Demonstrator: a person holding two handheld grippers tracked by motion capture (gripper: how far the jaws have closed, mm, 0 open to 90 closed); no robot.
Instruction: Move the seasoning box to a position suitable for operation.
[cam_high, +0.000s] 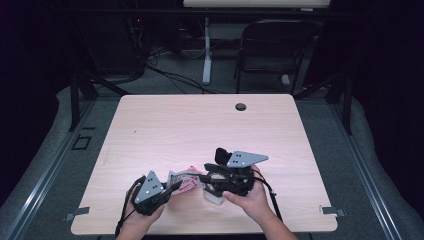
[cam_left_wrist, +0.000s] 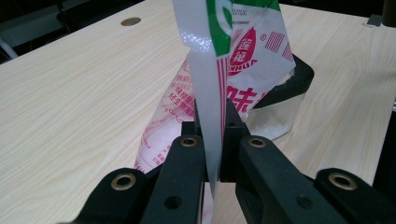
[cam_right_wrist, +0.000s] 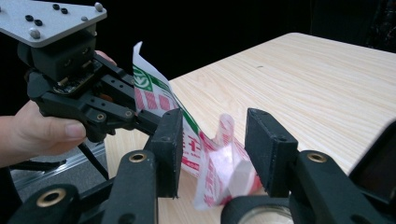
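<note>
— Where do we stand?

— We have the seasoning packet (cam_left_wrist: 219, 70) pinched by its sealed edge in our left gripper (cam_left_wrist: 210, 135), jaws clenched flat on the plastic. It hangs between our two hands, low over the near edge of the table (cam_high: 200, 125), and its printed red and green body leans against a clear jar (cam_left_wrist: 280, 119) with white grains in it.

— And the right gripper (cam_right_wrist: 212, 144)?

— Its jaws stand apart on either side of the packet's other end; the pads do not press on it, as far as we can see. The jar's mouth sits just beneath them.

— So which step is this?

— We judge we are setting up to open the packet or pour it into the jar. The left holds, the right is placing itself.

— What does the next move ask of us?

— We should bring the right pads onto the free corner squarely, then close firmly, while the left keeps its hold steady.
</note>
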